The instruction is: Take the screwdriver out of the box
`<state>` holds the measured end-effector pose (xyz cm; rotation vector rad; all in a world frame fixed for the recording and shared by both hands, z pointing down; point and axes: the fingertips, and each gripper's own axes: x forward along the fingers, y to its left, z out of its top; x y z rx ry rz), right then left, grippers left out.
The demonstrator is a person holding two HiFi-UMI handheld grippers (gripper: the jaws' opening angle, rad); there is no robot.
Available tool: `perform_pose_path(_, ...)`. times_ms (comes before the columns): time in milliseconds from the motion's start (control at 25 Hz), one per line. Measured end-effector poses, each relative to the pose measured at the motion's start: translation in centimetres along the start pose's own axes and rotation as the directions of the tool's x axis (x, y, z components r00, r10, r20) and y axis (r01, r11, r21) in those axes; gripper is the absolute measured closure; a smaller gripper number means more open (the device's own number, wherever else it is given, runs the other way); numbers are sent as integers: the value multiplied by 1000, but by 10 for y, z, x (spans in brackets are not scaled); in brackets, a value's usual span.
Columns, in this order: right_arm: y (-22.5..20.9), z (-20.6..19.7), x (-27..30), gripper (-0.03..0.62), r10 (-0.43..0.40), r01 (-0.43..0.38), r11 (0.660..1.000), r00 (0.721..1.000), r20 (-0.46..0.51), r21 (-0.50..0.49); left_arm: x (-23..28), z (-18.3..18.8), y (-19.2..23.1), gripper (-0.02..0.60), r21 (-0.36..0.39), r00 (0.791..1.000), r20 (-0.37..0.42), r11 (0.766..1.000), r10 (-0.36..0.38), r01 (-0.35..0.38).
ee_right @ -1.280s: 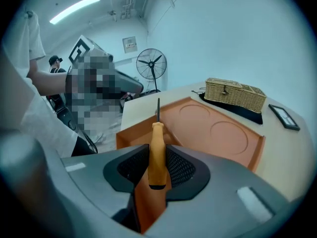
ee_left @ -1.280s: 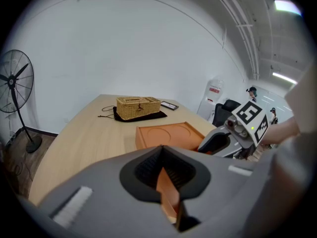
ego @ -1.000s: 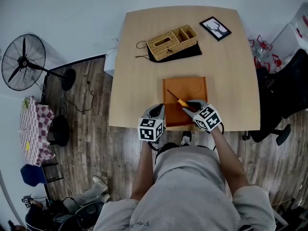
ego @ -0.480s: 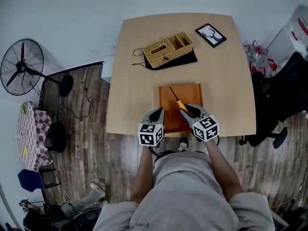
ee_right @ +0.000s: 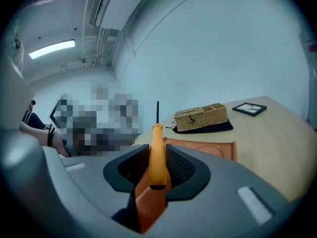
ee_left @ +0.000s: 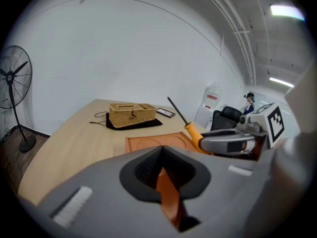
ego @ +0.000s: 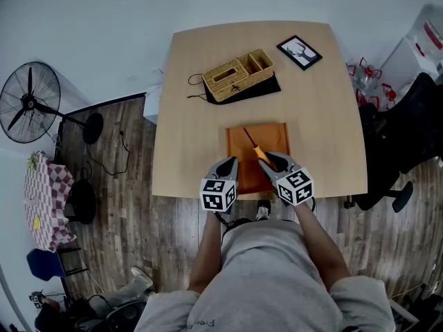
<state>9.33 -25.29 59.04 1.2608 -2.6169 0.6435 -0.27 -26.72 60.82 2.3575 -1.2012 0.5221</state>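
Note:
An orange-handled screwdriver [ego: 257, 148] slants up over the shallow orange box [ego: 273, 133] at the table's near edge, its dark shaft pointing away from me. My right gripper [ego: 275, 160] is shut on the handle [ee_right: 157, 152], which stands upright between its pads. My left gripper [ego: 227, 164] is at the box's near left corner, shut on the box's thin orange wall [ee_left: 168, 195]. From the left gripper view the screwdriver [ee_left: 192, 130] and the right gripper [ee_left: 228, 143] show just to the right, above the box [ee_left: 148, 143].
A wicker basket [ego: 239, 75] on a black cloth sits at the table's far side, with a framed picture [ego: 299, 52] to its right. A standing fan [ego: 28, 106] is on the floor at left, and a black office chair [ego: 408, 130] at right.
Both grippers stay at the box's near edge and keep their grips. The head view has shifted slightly, and the screwdriver's slant over the box looks about the same.

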Motion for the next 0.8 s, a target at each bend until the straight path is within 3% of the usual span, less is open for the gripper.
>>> perform_pose_path(800, -5, 7, -7, 487, -10, 8, 999, 999, 42, 35, -5, 7, 5, 526, -2, 1000, 12, 1000, 0, 0)
